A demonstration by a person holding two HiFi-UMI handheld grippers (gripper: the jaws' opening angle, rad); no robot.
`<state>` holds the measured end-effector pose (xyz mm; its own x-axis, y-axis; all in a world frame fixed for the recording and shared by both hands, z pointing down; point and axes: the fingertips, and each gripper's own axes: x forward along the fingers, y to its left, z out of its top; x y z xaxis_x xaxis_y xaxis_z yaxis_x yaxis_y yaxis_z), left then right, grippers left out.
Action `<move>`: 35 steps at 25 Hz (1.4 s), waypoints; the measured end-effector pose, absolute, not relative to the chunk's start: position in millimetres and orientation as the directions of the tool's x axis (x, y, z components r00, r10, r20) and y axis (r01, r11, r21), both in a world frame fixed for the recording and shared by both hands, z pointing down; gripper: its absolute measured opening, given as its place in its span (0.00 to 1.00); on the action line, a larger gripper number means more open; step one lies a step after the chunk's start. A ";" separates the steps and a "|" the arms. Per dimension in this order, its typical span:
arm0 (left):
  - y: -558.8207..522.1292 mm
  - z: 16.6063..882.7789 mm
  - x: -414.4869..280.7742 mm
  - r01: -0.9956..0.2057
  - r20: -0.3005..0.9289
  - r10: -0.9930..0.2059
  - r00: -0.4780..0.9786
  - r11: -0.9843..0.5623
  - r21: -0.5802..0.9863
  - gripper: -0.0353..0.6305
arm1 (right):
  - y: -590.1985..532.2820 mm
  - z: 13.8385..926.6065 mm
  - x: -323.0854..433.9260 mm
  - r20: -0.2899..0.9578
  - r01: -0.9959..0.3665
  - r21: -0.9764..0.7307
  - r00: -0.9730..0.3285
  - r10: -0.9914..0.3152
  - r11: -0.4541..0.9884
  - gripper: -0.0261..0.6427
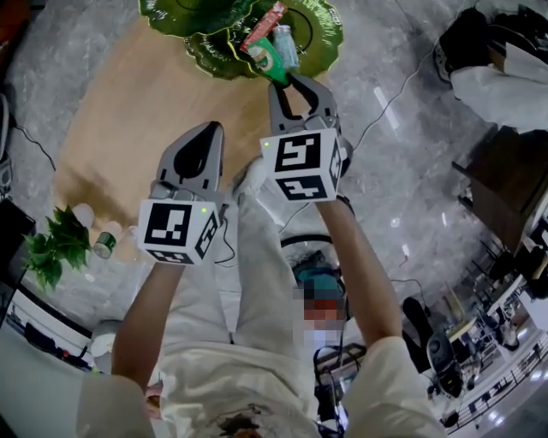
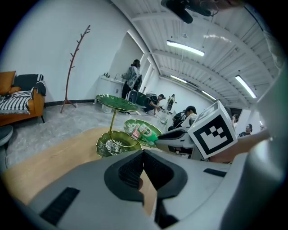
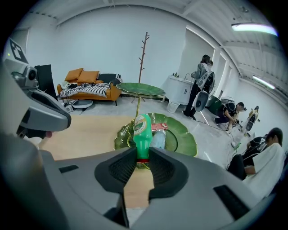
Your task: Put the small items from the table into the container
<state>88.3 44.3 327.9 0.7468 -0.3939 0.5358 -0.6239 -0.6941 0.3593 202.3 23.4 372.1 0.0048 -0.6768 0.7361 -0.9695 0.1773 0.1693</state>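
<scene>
A green bottle (image 1: 267, 60) with a red cap hangs by its neck in my right gripper (image 1: 295, 81), which is shut on it. The bottle (image 3: 142, 130) points away from me over a green leaf-shaped dish (image 3: 184, 139) at the table's far end. In that dish (image 1: 325, 34) lie a clear bottle (image 1: 285, 44) and a red packet (image 1: 261, 24). My left gripper (image 1: 208, 130) hovers over the wooden table (image 1: 128, 111), nearer to me and left of the right one. Its pads meet in the left gripper view, so the left gripper (image 2: 143, 155) is shut on nothing.
The dish has more leaf tiers on a gold stem (image 2: 112, 121). A potted plant (image 1: 56, 244), a white cup (image 1: 83, 214) and a green can (image 1: 105, 244) sit by the table's near-left corner. Cables cross the grey floor. Several people, a sofa and a coat stand are further off.
</scene>
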 end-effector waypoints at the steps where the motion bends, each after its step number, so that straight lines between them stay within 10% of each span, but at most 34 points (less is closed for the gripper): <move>1: 44.7 328.6 88.6 -0.623 0.537 -0.393 0.747 -0.694 0.360 0.06 | 23.0 371.9 203.5 0.737 -0.968 0.178 0.011 -0.676 0.177 0.17; 35: 51.5 323.6 96.8 -0.615 0.533 -0.388 0.752 -0.704 0.354 0.06 | 32.5 365.6 206.9 0.731 -0.966 0.193 0.027 -0.681 0.170 0.17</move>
